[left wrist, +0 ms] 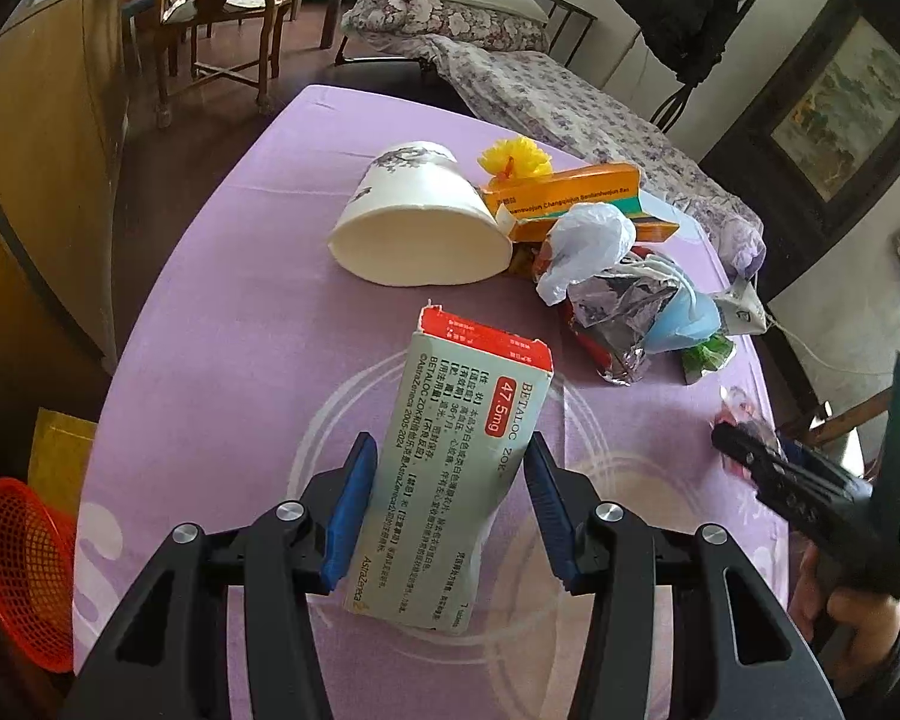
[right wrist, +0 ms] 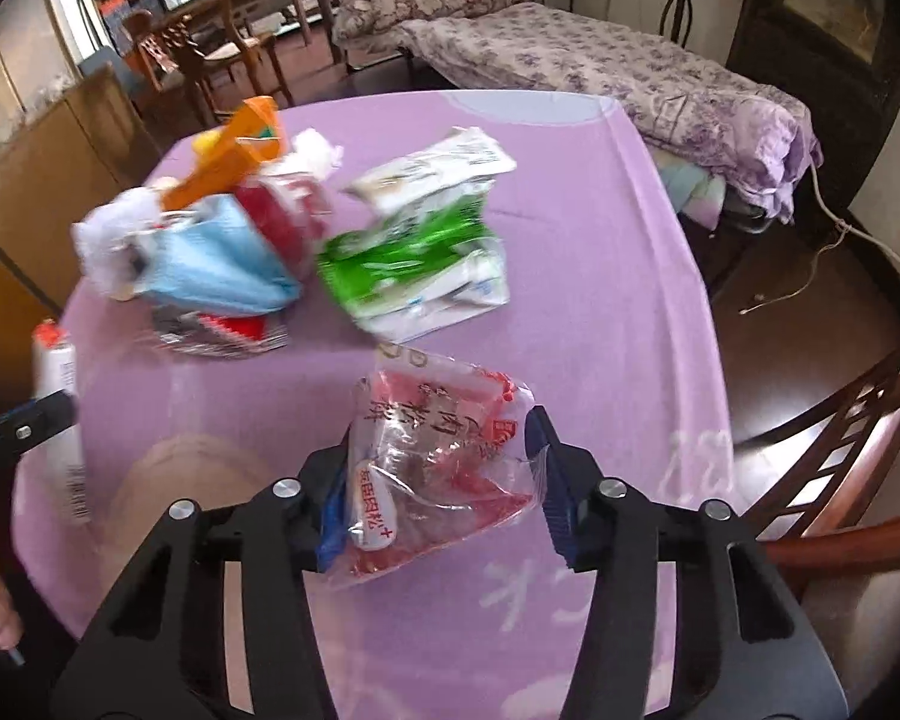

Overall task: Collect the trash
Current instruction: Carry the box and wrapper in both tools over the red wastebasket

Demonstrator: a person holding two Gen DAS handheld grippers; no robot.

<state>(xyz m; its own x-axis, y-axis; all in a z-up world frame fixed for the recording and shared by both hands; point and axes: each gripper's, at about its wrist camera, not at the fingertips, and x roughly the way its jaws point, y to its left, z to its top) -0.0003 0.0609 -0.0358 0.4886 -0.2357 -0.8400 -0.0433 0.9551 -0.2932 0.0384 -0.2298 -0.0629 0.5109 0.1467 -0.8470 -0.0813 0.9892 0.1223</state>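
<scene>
Your left gripper (left wrist: pixel 450 504) clamps the pill box (left wrist: pixel 450 480) above the table (left wrist: pixel 222 312), ready for binning; your right gripper (right wrist: pixel 444 480) straddles a clear wrapper (right wrist: pixel 438 468), both pads against it.

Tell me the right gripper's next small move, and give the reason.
Probably finish closing, then lift. The right gripper already straddles the clear red-printed wrapper on the purple tablecloth; whether both pads press it is unclear. The left gripper already holds the medicine box.
</scene>
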